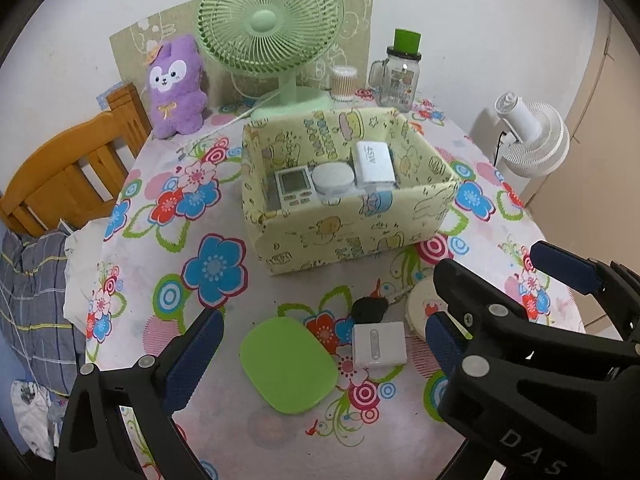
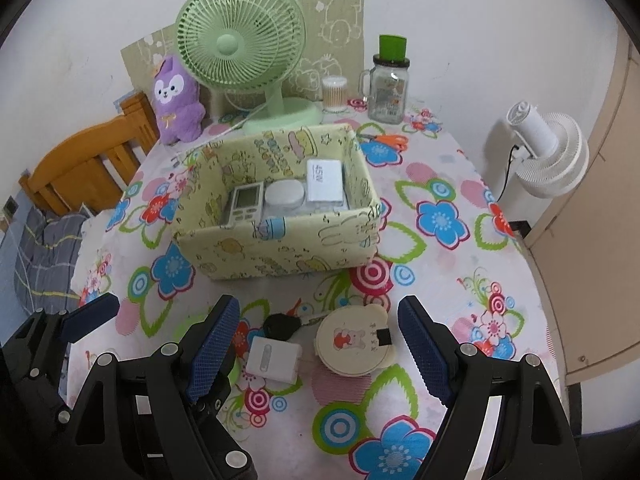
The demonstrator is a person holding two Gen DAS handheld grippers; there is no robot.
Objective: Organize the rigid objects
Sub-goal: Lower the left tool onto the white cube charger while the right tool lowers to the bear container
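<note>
We hold both jaws spread and empty: left gripper (image 1: 320, 344) over the flat green oval case (image 1: 289, 365), right gripper (image 2: 320, 348) over the round cream bear-print case (image 2: 354, 342).

The tablecloth (image 2: 460, 184) looks like thin matt cloth with a printed flower pattern. Beyond the claws, the box (image 2: 280, 248) seems covered in matt printed fabric or paper. The green lid (image 1: 289, 364), between the left claw's fingers, is smooth, slightly glossy plastic. The white block (image 2: 274, 360) and round case (image 2: 354, 342), between the right claw's fingers, look like smooth plastic. The pads (image 2: 214, 350) are blue, with a knobbly rubbery texture. Far off, the jar (image 2: 386, 88) is clear glass, the chair (image 2: 80, 164) varnished wood, the toy (image 2: 176, 100) fuzzy plush.
</note>
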